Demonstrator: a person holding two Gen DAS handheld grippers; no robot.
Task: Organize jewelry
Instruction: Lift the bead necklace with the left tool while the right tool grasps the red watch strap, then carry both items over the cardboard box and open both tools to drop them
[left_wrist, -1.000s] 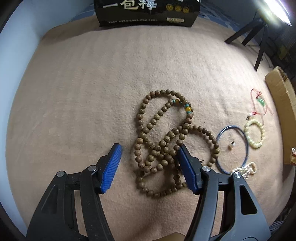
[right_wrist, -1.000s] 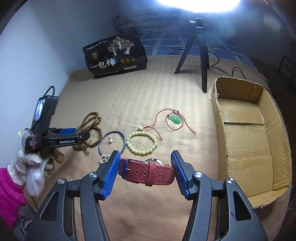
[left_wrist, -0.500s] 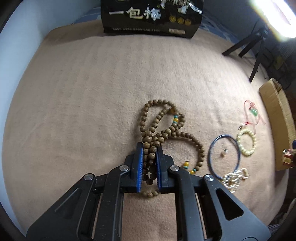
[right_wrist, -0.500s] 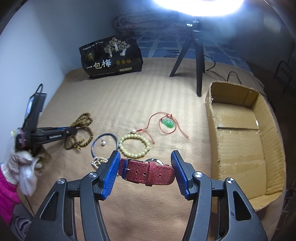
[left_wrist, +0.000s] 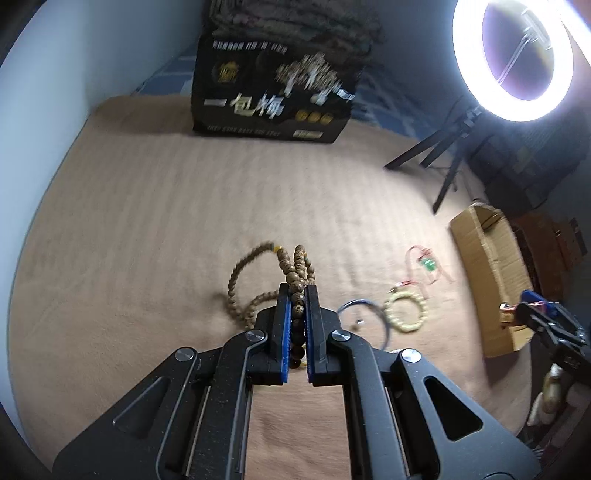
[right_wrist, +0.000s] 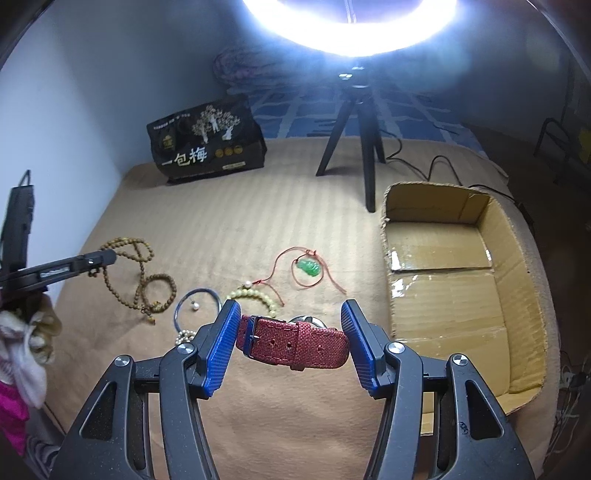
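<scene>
My left gripper (left_wrist: 297, 291) is shut on the brown wooden bead necklace (left_wrist: 291, 269) and holds part of it up; the rest trails on the beige blanket (right_wrist: 140, 280). My right gripper (right_wrist: 288, 328) is shut on a red-strapped watch (right_wrist: 295, 341), held above the blanket just left of the open cardboard box (right_wrist: 447, 291). On the blanket lie a blue bangle (right_wrist: 197, 295), a pale green bead bracelet (right_wrist: 255, 297), a pearl bracelet (right_wrist: 184, 336) and a green pendant on a red cord (right_wrist: 308, 267).
A black printed bag (right_wrist: 207, 147) stands at the back of the blanket. A ring light on a black tripod (right_wrist: 354, 122) stands behind the box. The wall runs along the left. The left gripper shows in the right wrist view (right_wrist: 107, 256).
My left gripper closed on the wooden beads and has lifted and tilted up, pulling the necklace off the blanket. My right gripper has held the watch and moved slightly.
</scene>
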